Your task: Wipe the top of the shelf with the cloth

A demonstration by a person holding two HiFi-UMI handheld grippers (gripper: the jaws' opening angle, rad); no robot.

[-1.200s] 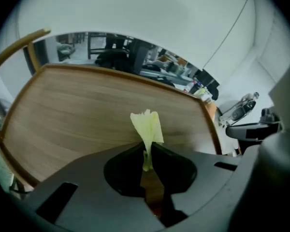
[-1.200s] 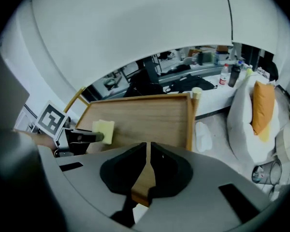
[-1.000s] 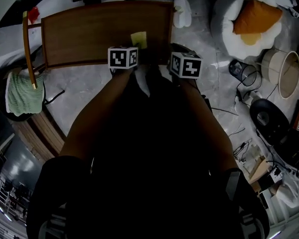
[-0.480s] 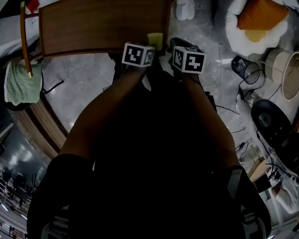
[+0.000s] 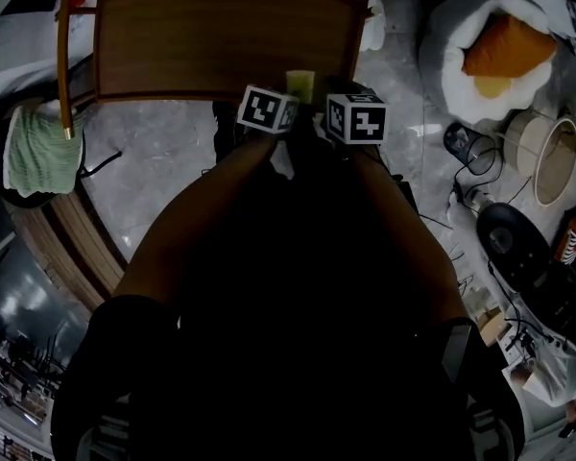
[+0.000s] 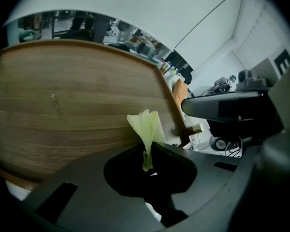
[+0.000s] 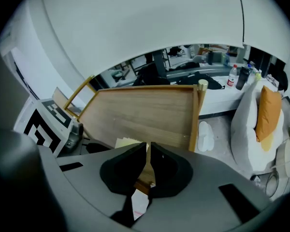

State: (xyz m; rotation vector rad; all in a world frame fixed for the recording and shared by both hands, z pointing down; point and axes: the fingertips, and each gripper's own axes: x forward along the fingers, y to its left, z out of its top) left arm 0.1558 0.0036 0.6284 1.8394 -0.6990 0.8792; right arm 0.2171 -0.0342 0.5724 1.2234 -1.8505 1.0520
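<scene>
While your left gripper (image 6: 147, 161) pinches the cloth (image 6: 147, 127) over the shelf's (image 5: 211, 36) near edge, toward its right end, your right gripper (image 7: 148, 166) sits just right, jaws drawn together, empty.

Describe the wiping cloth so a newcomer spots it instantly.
Find the brown wooden shelf top; at its near edge the left gripper pinches a small pale yellow-green cloth. Unlike the larger green towel off the shelf's left end, it juts bunched from shut jaws.
</scene>
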